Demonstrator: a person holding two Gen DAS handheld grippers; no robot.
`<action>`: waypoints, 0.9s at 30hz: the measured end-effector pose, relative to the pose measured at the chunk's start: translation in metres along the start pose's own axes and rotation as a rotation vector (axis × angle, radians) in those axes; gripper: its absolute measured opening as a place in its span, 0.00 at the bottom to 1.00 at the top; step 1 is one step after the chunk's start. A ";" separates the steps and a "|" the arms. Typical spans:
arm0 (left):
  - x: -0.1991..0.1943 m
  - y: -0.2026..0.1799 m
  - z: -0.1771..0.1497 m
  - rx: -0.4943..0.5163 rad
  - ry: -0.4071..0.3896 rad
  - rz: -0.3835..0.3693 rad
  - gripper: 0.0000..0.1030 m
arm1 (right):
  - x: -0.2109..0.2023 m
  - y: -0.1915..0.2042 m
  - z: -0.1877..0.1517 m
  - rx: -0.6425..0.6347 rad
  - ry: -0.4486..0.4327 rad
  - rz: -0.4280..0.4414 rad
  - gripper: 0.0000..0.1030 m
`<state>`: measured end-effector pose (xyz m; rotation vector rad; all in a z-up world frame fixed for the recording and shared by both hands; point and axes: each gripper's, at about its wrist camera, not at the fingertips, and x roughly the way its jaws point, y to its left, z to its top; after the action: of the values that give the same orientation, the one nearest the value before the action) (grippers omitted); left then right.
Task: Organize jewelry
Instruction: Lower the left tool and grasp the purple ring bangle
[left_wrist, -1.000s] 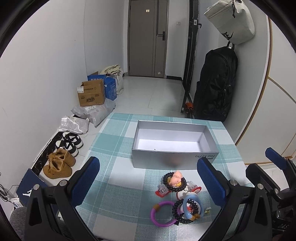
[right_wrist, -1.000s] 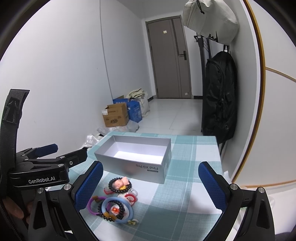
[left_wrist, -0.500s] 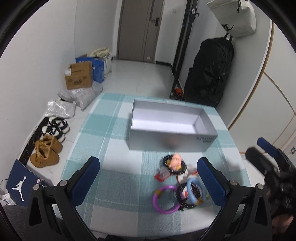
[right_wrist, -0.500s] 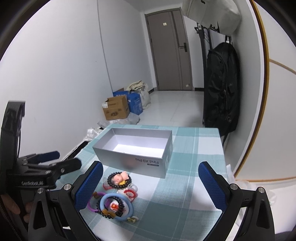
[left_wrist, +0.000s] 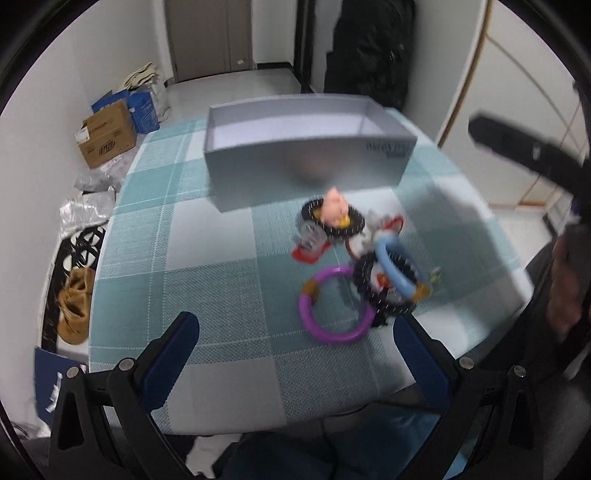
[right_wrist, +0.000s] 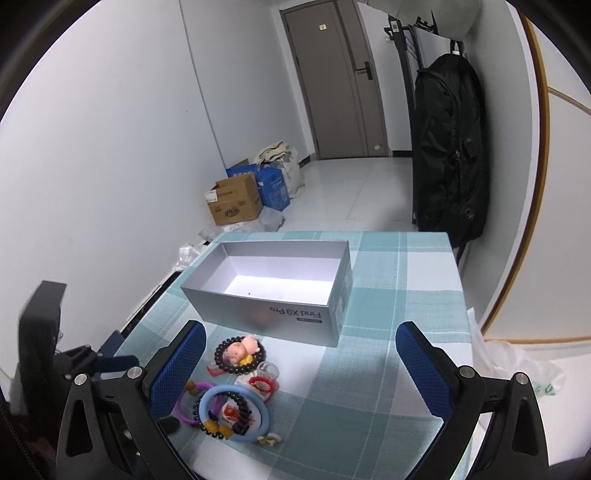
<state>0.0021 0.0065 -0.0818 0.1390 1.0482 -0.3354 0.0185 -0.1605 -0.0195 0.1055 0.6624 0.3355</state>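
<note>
White-walled room, grey door at the far end, shoes and cardboard boxes (right_wrist: 236, 199) on the floor to the left, black backpack (right_wrist: 448, 147) hanging to the right. Small table under a teal checked cloth (right_wrist: 399, 295).

Left to right along the table's near edge: left gripper (left_wrist: 291, 350), blue-padded fingers (left_wrist: 173, 354) spread wide, holding nothing, hovering over the near edge. Then the jewelry heap, near the front edge and left of centre in the right wrist view: purple ring (left_wrist: 332, 306), black bead bracelet (right_wrist: 218, 410), pale blue ring (right_wrist: 234, 413), red and white charm (right_wrist: 260, 380), and nearest the box a second bead bracelet with a pink figurine (right_wrist: 242, 349). Right gripper (right_wrist: 299, 373), fingers likewise apart and empty.

Behind the heap, toward the table's middle: open silver box (right_wrist: 273, 314), inside bare.

Nothing sorted yet; every piece outside the box, none gripped. Likely the very start, all transfers left to do.
</note>
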 end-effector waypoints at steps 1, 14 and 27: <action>0.002 -0.001 0.000 0.012 0.010 0.006 0.99 | 0.000 0.001 0.000 -0.001 0.001 0.001 1.00; 0.015 -0.006 0.000 0.174 0.052 0.011 0.87 | 0.000 -0.001 0.002 -0.008 -0.007 0.007 1.00; 0.013 -0.005 0.009 0.206 0.060 -0.120 0.48 | -0.006 -0.007 0.003 0.024 -0.020 0.006 1.00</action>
<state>0.0137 -0.0032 -0.0887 0.2731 1.0821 -0.5511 0.0176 -0.1693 -0.0154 0.1339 0.6460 0.3323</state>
